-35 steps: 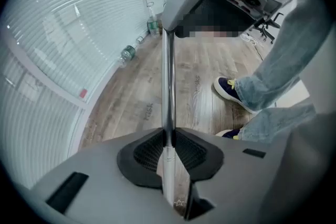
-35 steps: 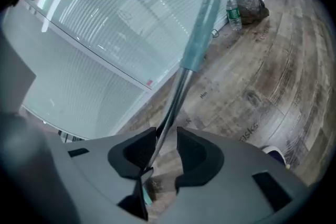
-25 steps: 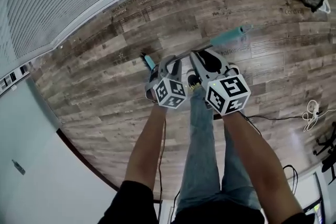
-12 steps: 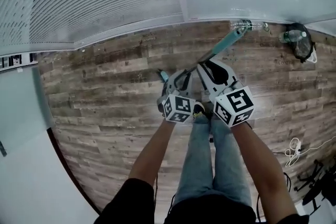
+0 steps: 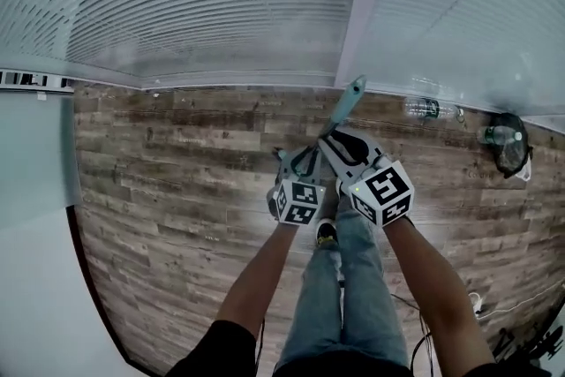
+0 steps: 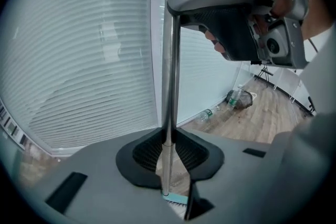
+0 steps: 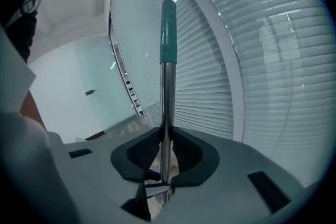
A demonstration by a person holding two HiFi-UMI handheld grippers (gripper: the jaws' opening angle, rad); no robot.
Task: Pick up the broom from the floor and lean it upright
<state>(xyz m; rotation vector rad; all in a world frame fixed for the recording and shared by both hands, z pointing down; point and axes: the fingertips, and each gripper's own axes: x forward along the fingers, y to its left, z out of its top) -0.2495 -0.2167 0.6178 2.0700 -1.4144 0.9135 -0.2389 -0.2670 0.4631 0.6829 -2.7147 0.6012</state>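
Observation:
The broom has a metal pole (image 5: 328, 130) with a teal grip end (image 5: 350, 98), and both grippers hold it up off the wood floor. My left gripper (image 5: 305, 159) is shut on the pole (image 6: 169, 81) low down, with the teal broom head (image 6: 176, 198) just below its jaws. My right gripper (image 5: 341, 139) is shut on the pole (image 7: 167, 113) higher up. The teal grip (image 7: 168, 34) rises above the right gripper against the blinds. In both gripper views the pole stands close to upright. The right gripper's body (image 6: 247, 13) shows at the top of the left gripper view.
A wall of white blinds (image 5: 221, 4) with a pale post (image 5: 364, 4) stands just ahead. Plastic bottles (image 5: 429, 109) and a dark bag (image 5: 508, 141) lie at its foot on the right. The person's jeans legs (image 5: 340, 296) are below the grippers. Cables (image 5: 477, 303) lie at lower right.
Both grippers have risen and moved toward the blinds with the broom. The pole has swung from lying low over the floor to nearly upright, and its teal grip now points up at the wall.

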